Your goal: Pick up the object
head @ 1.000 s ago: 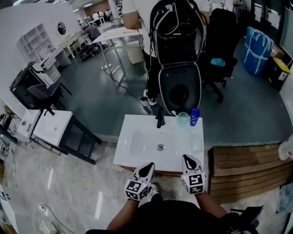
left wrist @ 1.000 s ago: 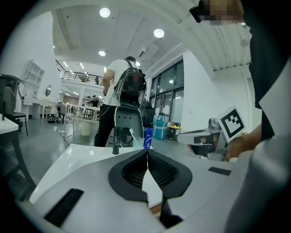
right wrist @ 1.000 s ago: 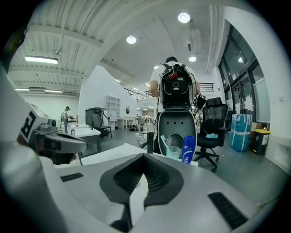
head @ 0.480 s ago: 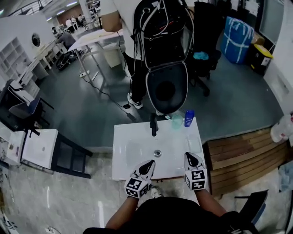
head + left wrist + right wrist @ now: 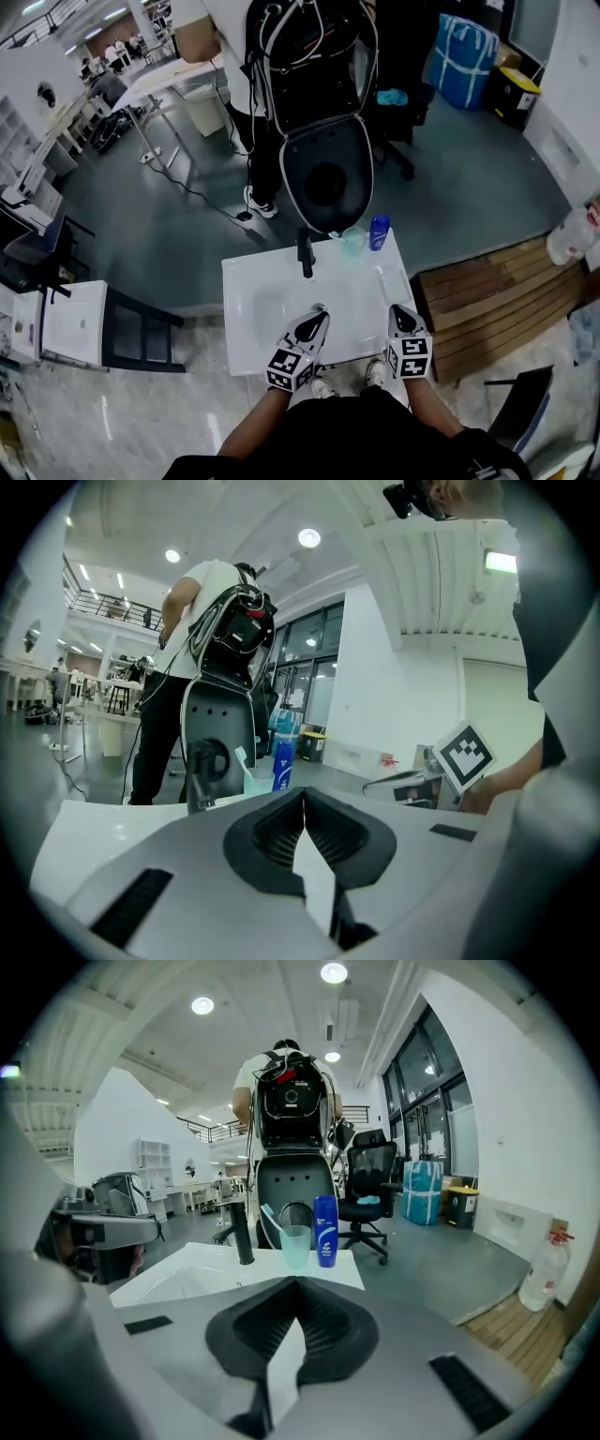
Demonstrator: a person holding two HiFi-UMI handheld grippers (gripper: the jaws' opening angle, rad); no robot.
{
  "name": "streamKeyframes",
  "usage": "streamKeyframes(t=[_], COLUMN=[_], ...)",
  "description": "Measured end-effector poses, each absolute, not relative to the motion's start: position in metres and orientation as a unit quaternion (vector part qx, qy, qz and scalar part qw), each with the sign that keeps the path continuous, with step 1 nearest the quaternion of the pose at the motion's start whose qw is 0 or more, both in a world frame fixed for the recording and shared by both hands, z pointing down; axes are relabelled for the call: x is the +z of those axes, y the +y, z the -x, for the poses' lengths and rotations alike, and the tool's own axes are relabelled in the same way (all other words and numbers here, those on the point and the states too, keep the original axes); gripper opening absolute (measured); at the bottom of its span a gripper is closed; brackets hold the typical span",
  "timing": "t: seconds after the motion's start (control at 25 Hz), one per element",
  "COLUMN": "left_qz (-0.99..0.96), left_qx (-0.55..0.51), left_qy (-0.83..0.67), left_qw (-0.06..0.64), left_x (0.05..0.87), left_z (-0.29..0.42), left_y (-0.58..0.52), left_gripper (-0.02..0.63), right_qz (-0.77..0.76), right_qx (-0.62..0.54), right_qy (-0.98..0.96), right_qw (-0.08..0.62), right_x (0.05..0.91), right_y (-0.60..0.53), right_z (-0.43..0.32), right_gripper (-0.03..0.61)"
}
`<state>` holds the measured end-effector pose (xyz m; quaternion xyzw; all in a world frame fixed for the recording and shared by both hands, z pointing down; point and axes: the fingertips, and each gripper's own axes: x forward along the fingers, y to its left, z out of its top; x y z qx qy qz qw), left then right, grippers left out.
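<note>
While both grippers hover over the near edge of the white ceramic washbasin top [image 5: 246, 319], neither holds anything. The left gripper [image 5: 320, 315] has its jaws pressed together w/ nothing between them, and the right gripper [image 5: 397, 310] is likewise fully closed & empty. The task names no object. The likeliest target is the blue plastic bottle [image 5: 379, 232], upright at the far edge, straight ahead of the right gripper. Just beside it, to its left, is a translucent green plastic cup [image 5: 353, 241] w/ a toothbrush [image 5: 269, 1218]. A black tap [image 5: 305, 253] stands ahead of the left gripper. Bottle prob. light to moderate in weight, stiff, smooth-walled so slippery, and tall & narrow, so it could tip if nudged. Best hold: jaws opened first, then across the mid-body, clear of the cup.
</note>
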<state>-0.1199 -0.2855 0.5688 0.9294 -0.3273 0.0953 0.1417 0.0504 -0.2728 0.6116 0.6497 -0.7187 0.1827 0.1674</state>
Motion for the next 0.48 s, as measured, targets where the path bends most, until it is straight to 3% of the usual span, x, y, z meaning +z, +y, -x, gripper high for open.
streamKeyframes(t=[0.48], left_qz=[-0.915], left_qx=[0.112], left_qy=[-0.349], left_qw=[0.170], left_x=[0.601], left_z=[0.101], left_y=[-0.302], left_gripper=[0.020], right_qz=[-0.642], right_qx=[0.198], right_qy=[-0.711], right_qw=[0.208], right_x=[0.657], right_y=[-0.285], right_z=[-0.089], right_gripper=[0.020])
